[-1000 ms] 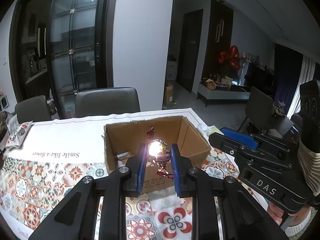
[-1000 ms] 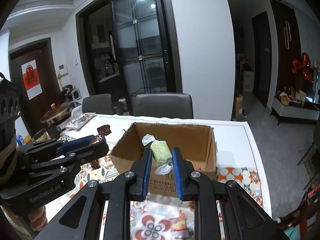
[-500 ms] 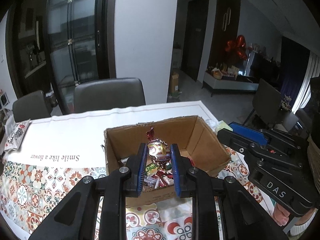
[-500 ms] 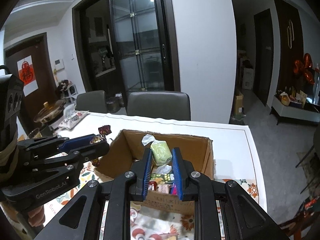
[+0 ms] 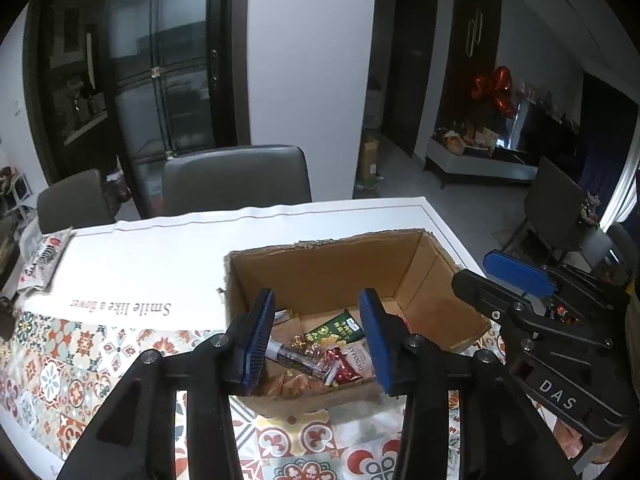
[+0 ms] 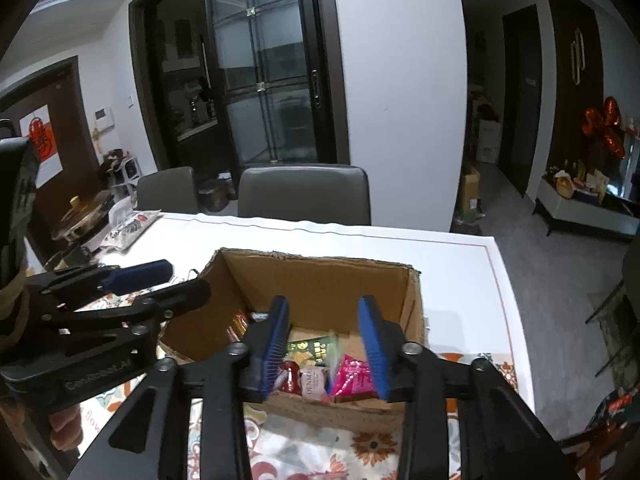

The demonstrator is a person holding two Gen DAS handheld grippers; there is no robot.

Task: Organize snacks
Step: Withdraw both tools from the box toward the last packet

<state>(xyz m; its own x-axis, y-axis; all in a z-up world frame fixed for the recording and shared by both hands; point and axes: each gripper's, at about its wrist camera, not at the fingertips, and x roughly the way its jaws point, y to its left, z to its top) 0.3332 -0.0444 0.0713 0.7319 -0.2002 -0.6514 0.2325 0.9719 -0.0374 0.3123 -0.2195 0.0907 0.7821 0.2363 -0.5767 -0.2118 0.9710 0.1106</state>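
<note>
We're looking into a home dining room: grey padded chairs [image 6: 304,192] are lining the far side of the desk [image 6: 400,252], its patterned cloth [image 5: 60,368] is showing, dark glass sliding doors [image 6: 264,68] are standing behind the chairs, and red balloons [image 6: 604,128] are hanging beyond the desk.

Left gripper [image 5: 318,332] and right gripper [image 6: 326,342] both spread wide, seemingly empty.

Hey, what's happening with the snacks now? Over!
Left gripper open, empty. Right gripper open, empty. Both over the cardboard box; snack packets lie inside. Nothing in the way.
</note>
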